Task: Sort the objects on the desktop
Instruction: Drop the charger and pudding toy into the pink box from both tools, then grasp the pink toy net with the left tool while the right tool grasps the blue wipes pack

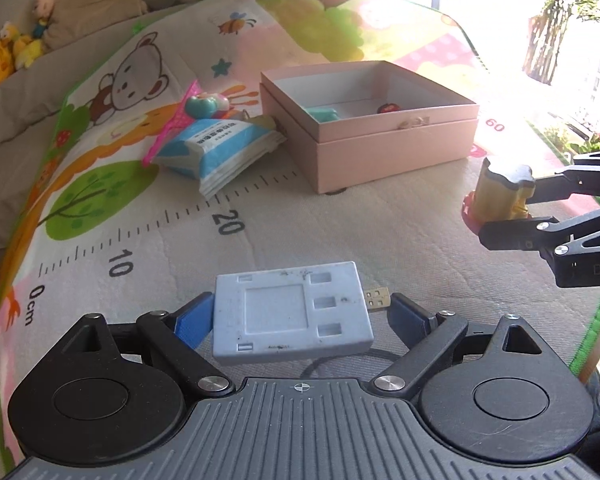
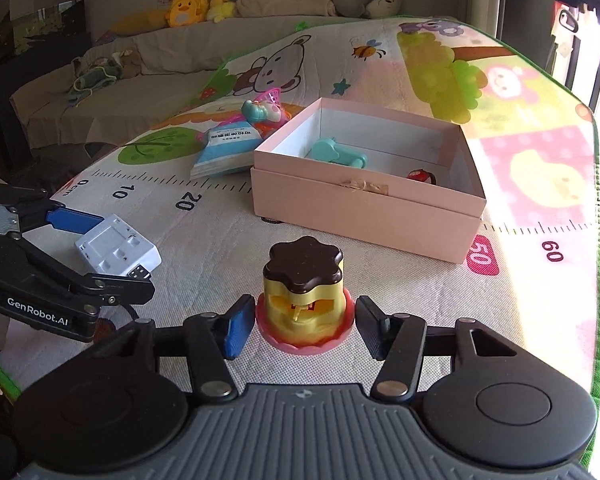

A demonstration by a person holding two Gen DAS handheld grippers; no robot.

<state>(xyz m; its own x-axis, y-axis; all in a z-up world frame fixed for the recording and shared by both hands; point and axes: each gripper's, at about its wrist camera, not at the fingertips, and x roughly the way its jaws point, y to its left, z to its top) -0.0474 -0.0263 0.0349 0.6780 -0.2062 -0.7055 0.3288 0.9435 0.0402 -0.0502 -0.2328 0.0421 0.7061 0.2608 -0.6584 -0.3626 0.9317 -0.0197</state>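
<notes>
A pale blue charger block [image 1: 292, 312] with a gold USB plug lies flat between my left claw's [image 1: 300, 318] fingers. A yellow pudding toy [image 2: 304, 292], brown-capped on a pink base, stands upright before the open pink box [image 2: 364, 196].

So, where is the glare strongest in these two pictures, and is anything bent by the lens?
Left wrist view: the window light washes out the upper right, past the pink box. Right wrist view: the light is more even, only the far right edge is bright. Both views: the ruler marks on the mat curve from the fisheye lens.
</notes>
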